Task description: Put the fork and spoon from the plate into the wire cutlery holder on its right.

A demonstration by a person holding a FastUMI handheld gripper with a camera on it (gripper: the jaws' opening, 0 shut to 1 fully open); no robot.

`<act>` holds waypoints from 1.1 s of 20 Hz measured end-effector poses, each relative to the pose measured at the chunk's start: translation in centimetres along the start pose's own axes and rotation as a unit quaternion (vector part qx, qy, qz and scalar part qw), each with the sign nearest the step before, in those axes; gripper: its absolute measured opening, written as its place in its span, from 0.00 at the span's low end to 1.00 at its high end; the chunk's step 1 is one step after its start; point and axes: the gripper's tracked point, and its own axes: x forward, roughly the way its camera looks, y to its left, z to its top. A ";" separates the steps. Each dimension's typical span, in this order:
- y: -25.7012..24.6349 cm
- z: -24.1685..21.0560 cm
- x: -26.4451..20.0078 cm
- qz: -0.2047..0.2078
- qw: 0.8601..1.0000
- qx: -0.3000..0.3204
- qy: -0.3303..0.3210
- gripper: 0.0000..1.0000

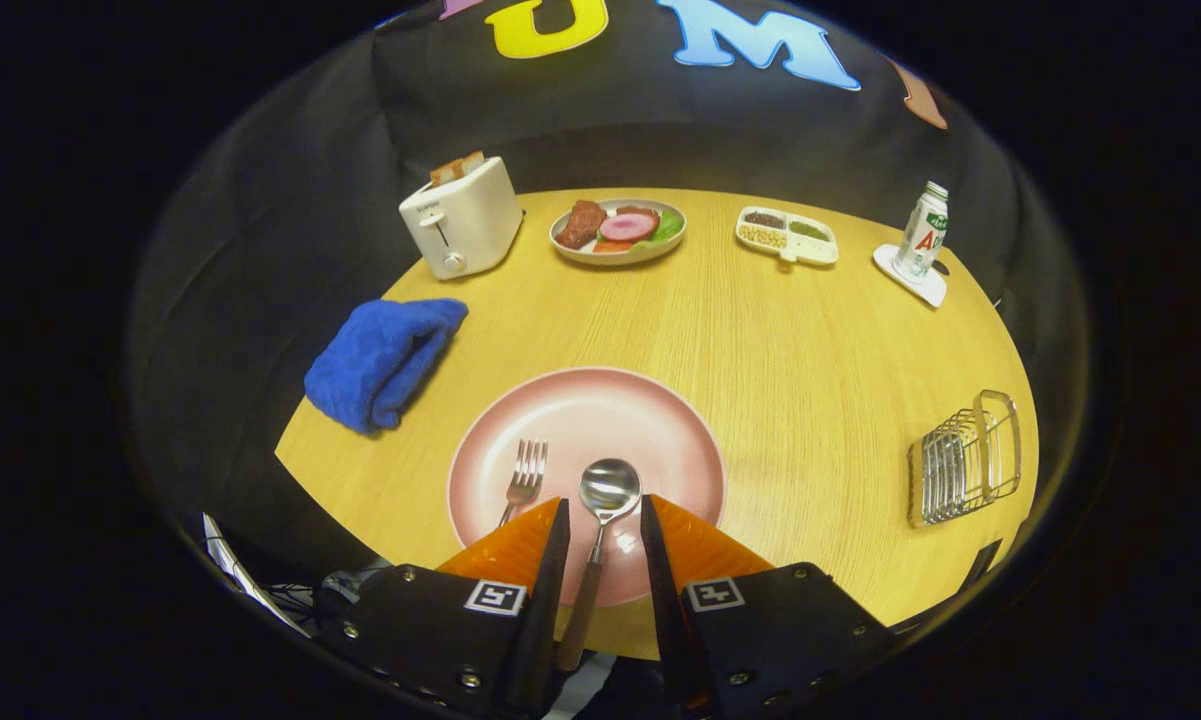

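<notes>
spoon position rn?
Gripper view: the spoon lies on the pink plate, right of the fork, its handle running between the open gripper's fingers, untouched.

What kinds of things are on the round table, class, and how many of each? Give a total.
Cutlery: 2, fork and spoon, whose handle lies between the open fingers
Dishes: 3, pink plate, food plate, snack tray
Toaster: 1
Blue towel: 1
Bottle: 1
Wire holder: 1
Total: 9
</notes>
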 end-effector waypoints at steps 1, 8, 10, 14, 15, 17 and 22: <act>0.0 -0.5 0.5 -0.001 1.000 -0.003 0.010 0.44; 0.3 -3.2 2.6 -0.001 0.998 0.007 0.069 0.44; 0.6 -3.7 2.9 0.003 0.997 0.003 0.080 0.44; 0.6 -4.0 3.0 -0.001 0.995 0.008 0.095 0.29; 0.6 -4.8 3.7 0.001 0.995 0.014 0.100 0.14; 0.7 -4.7 3.7 0.005 0.994 0.022 0.104 0.14; 1.1 -4.7 3.6 0.018 0.993 0.031 0.110 0.03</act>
